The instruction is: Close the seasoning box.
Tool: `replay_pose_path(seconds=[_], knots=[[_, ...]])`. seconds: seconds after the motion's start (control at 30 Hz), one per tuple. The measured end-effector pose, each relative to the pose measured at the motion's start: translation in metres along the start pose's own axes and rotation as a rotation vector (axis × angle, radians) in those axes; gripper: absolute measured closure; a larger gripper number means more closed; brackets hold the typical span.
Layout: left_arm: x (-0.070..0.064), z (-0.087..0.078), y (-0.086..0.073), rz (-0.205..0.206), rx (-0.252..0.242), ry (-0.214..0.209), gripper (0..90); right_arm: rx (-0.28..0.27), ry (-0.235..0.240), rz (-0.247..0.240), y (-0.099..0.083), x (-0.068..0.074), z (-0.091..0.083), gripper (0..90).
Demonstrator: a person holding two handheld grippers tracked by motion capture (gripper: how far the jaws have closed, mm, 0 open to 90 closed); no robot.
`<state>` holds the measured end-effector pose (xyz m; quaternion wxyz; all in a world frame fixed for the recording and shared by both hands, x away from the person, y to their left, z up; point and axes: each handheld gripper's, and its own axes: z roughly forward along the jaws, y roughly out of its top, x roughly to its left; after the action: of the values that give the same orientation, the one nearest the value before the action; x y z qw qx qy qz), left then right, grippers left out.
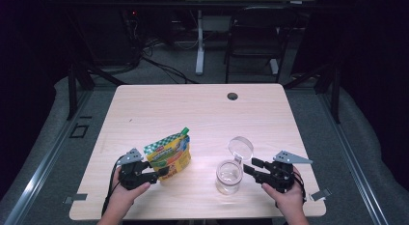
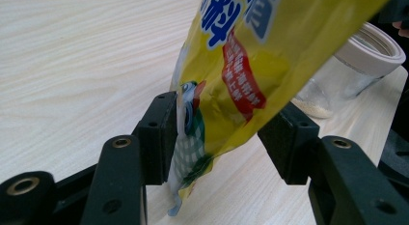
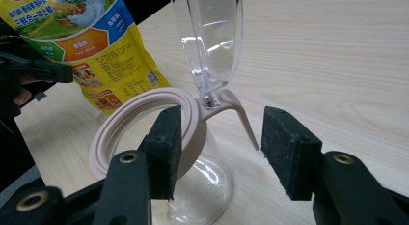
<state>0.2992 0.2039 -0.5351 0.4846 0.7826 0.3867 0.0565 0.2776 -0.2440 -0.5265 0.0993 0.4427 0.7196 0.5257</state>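
A yellow and green snack pouch point(image 1: 169, 155) with a green spout stands tilted at the table's front left. My left gripper point(image 1: 161, 173) is shut on its lower corner. In the left gripper view, the pouch point(image 2: 251, 56) bulges between the two pads of the left gripper point(image 2: 224, 143). A clear glass jar point(image 1: 229, 176) stands at the front right with its clear flip lid point(image 1: 240, 147) raised. My right gripper point(image 1: 248, 166) is open beside it. In the right gripper view, the jar's pinkish rim point(image 3: 115, 128) and lid hinge sit between the jaws of the right gripper point(image 3: 222, 143), ungripped.
The light wooden table point(image 1: 193, 109) has a cable hole point(image 1: 232, 96) near its far edge. Behind the table are a dark chair point(image 1: 255, 36) and a white desk leg point(image 1: 199, 41) on grey floor. The jar point(image 2: 357, 65) stands just past the pouch.
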Motion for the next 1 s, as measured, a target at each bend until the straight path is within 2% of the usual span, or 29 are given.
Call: replay_pose_path(seconds=[0.17,0.33,0.53,0.73,0.97,1.0], knots=[[0.002,0.005,-0.002,-0.011,0.023,-0.005,48.7,-0.004,0.000,-0.001,0.000,0.000,0.000,48.8],[0.003,0.006,-0.003,-0.019,0.022,-0.005,48.7,-0.004,0.003,0.002,0.000,0.000,0.001,48.7],[0.007,0.009,-0.007,-0.049,0.037,-0.022,47.1,-0.005,0.003,-0.002,0.001,0.000,0.001,48.7],[0.007,0.012,-0.008,-0.037,0.056,-0.024,46.1,-0.004,0.004,-0.004,0.000,0.001,0.001,48.7],[0.007,0.017,-0.009,-0.044,0.050,-0.021,44.4,-0.001,0.003,-0.006,0.000,0.001,0.001,48.6],[0.007,0.018,-0.009,-0.042,0.063,-0.021,44.1,-0.002,0.005,-0.005,0.000,0.001,0.001,48.6]])
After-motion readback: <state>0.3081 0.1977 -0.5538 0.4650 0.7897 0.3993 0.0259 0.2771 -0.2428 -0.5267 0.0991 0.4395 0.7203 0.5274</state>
